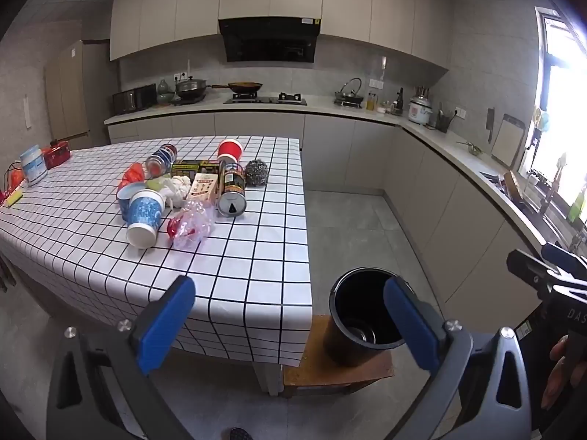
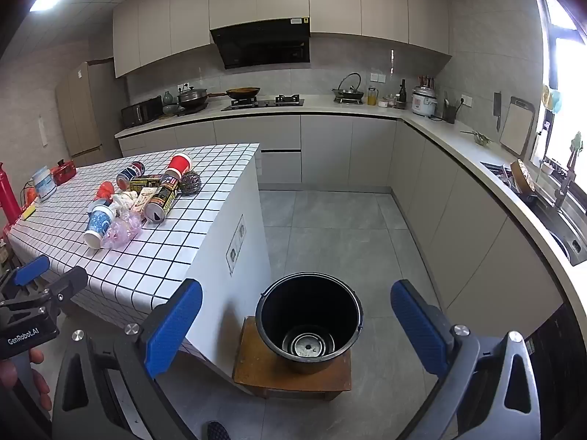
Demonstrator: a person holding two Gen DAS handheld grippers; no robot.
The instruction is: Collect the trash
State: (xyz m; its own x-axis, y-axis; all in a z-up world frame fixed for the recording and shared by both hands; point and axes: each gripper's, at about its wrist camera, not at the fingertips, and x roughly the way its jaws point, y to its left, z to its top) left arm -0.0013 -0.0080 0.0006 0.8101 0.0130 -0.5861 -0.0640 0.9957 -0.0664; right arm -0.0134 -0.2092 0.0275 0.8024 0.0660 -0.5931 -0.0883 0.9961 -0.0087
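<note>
A pile of trash lies on the checked tablecloth (image 1: pixel 256 256): a blue paper cup (image 1: pixel 145 216) on its side, a crumpled clear plastic bag (image 1: pixel 192 222), a dark can (image 1: pixel 232 190), a red cup (image 1: pixel 229 150), a steel scourer (image 1: pixel 256 172) and cartons. The same pile shows in the right wrist view around the blue cup (image 2: pixel 98 224) and the can (image 2: pixel 161 200). A black bucket (image 2: pixel 310 321) stands on a low wooden stool (image 2: pixel 256 370) beside the table; it also shows in the left wrist view as the bucket (image 1: pixel 361 315). My left gripper (image 1: pixel 290 322) and right gripper (image 2: pixel 297 324) both hang open and hold nothing, well short of the pile.
A white tub (image 1: pixel 33 165) and a red box (image 1: pixel 57 154) sit at the table's far left. A red bottle (image 2: pixel 7 194) stands at the left edge. Counters with a hob, pans and a rice cooker (image 2: pixel 423 101) run along the back and right. Grey floor lies between.
</note>
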